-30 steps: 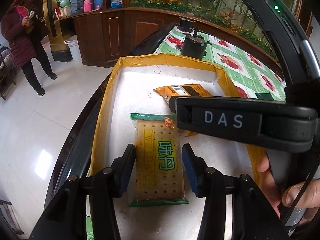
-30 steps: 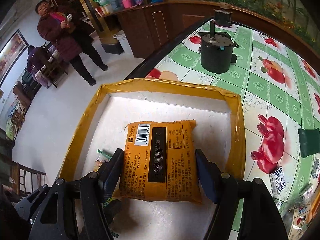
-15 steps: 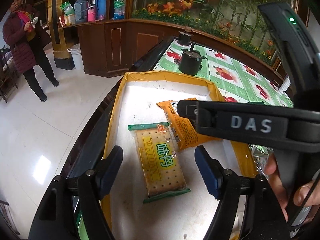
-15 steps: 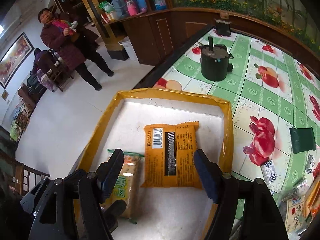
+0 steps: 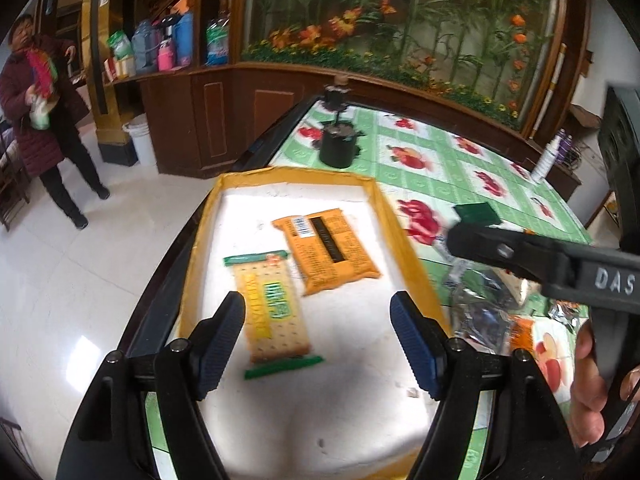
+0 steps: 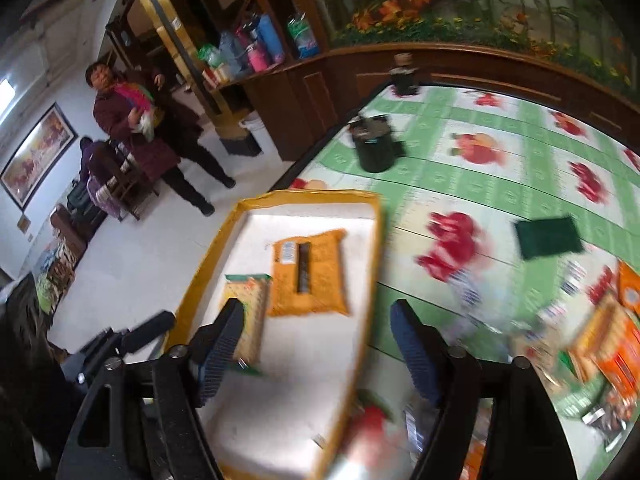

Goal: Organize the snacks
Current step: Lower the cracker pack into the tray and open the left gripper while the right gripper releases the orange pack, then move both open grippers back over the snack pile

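Note:
A white tray with a yellow rim [image 5: 404, 240] sits at the table's left edge. In it lie a green-and-yellow cracker pack [image 5: 272, 308] and, to its right, an orange snack pack [image 5: 328, 252], barcode side up. My left gripper [image 5: 318, 320] hovers open above the tray's near half and holds nothing. My right gripper [image 6: 316, 330] hangs over the tray's right rim [image 6: 372, 280], jaws opening, nothing between them. In the blurred right wrist view the cracker pack [image 6: 250, 308] and orange pack [image 6: 308, 276] rest in the tray.
Several loose snack packets [image 6: 612, 340] are piled on the green fruit-print tablecloth right of the tray. A dark green square [image 6: 548, 238] and a black pot [image 5: 338, 148] stand farther back. A person [image 5: 40, 120] stands on the white floor to the left.
Both grippers have drawn back and up from the tray. The left one opened off the cracker pack; the right one widened off the orange pack and swung right. Both packs stayed in the tray.

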